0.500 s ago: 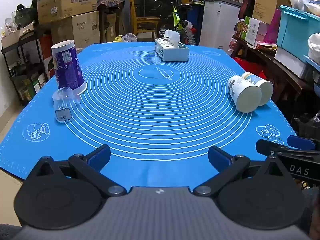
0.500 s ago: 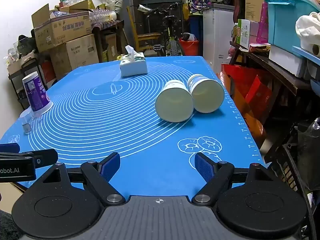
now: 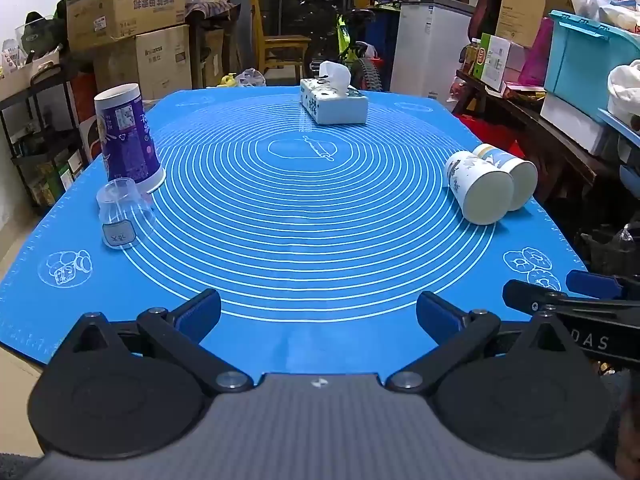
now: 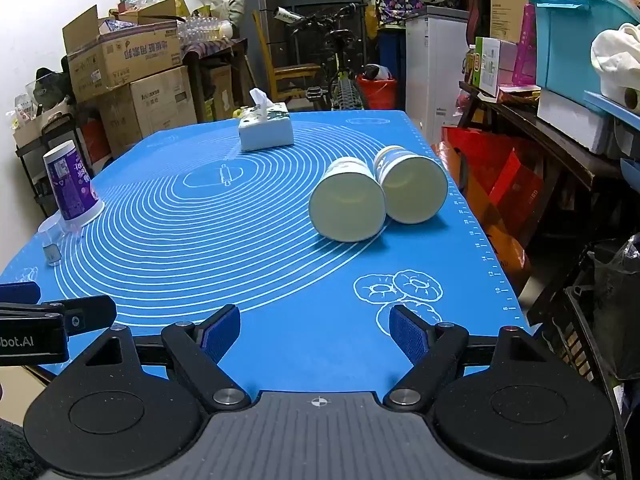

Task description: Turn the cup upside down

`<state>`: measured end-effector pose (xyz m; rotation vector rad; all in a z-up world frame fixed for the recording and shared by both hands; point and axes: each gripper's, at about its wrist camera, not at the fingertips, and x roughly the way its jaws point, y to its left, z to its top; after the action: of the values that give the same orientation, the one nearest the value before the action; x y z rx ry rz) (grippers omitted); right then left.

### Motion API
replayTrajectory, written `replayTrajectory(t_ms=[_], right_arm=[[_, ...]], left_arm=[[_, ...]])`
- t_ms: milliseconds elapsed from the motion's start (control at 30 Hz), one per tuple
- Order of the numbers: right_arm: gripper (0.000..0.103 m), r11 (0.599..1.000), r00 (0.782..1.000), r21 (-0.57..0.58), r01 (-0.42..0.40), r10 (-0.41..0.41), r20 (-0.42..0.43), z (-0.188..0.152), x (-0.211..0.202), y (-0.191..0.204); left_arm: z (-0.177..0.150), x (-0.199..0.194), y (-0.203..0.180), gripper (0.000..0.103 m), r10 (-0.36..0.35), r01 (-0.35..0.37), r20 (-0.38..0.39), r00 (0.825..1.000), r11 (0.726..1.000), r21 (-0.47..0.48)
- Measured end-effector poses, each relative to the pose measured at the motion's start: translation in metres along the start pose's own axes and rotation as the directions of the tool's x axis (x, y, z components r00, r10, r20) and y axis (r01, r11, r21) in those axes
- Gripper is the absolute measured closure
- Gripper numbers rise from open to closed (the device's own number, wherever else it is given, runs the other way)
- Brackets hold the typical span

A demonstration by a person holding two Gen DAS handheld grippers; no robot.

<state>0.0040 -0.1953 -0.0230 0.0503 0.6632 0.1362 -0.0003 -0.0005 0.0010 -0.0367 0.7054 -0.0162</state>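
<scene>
Two white paper cups lie on their sides, touching, on the right of the blue mat, mouths toward me: the nearer cup and the farther cup. A purple cup stands upside down at the left, with a small clear plastic cup upside down in front of it. My left gripper is open and empty at the near edge. My right gripper is open and empty, well short of the white cups.
A tissue box stands at the far middle of the blue mat. Cardboard boxes are stacked at the back left; shelves with bins line the right side. A bicycle stands behind the table.
Both views have shifted only slightly. No object on the mat has moved and both grippers stay open.
</scene>
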Motion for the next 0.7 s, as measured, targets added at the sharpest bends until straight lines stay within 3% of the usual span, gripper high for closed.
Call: replayTrajectory(t_ms=[700], right_arm=[[0.019, 1.0, 1.0, -0.002, 0.001, -0.001, -0.005, -0.0022, 0.0001, -0.0005]], left_arm=[[-0.0023, 0.0019, -0.0014, 0.0, 0.005, -0.005, -0.009, 1.0, 1.0, -0.003]])
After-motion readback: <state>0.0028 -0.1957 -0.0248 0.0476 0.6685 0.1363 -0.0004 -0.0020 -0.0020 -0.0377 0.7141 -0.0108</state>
